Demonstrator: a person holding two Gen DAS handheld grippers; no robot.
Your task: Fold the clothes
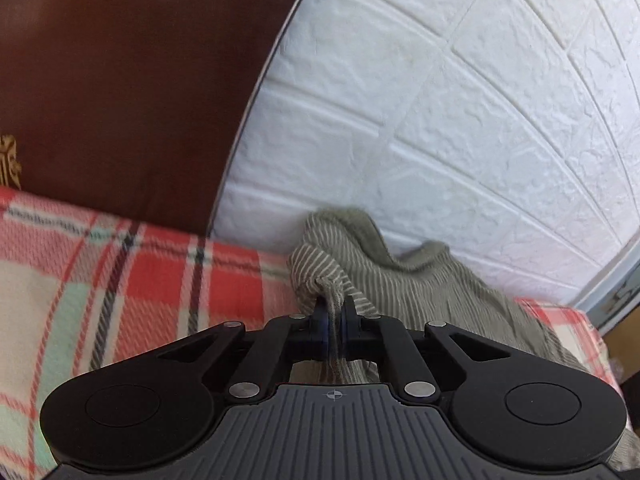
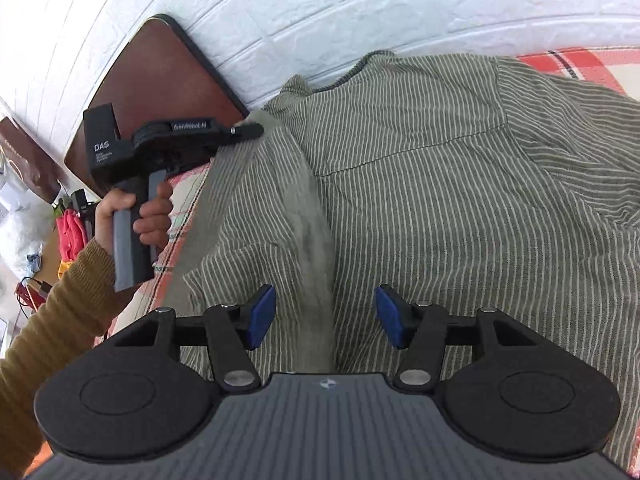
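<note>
The striped shirt [image 2: 420, 184] is spread on the plaid blanket [image 1: 132, 280], close to the edge that meets the white brick wall [image 1: 440, 100]. Its collar is turned toward the wall, so the long axis of the shirt runs from the wall edge toward the near edge of the blanket. The left gripper [image 1: 335, 320] is pinched tight on a bunched fold of the shirt near the collar, beside the dark wooden headboard [image 1: 120, 80]. It is held by a hand [image 2: 136, 212] in a mustard sleeve [image 2: 48, 312]. The right gripper [image 2: 325, 316] is kept wide above the lower part of the shirt, and a raised crease of the cloth is seen between its blue pads [image 2: 262, 316], which are not pressed on it.
</note>
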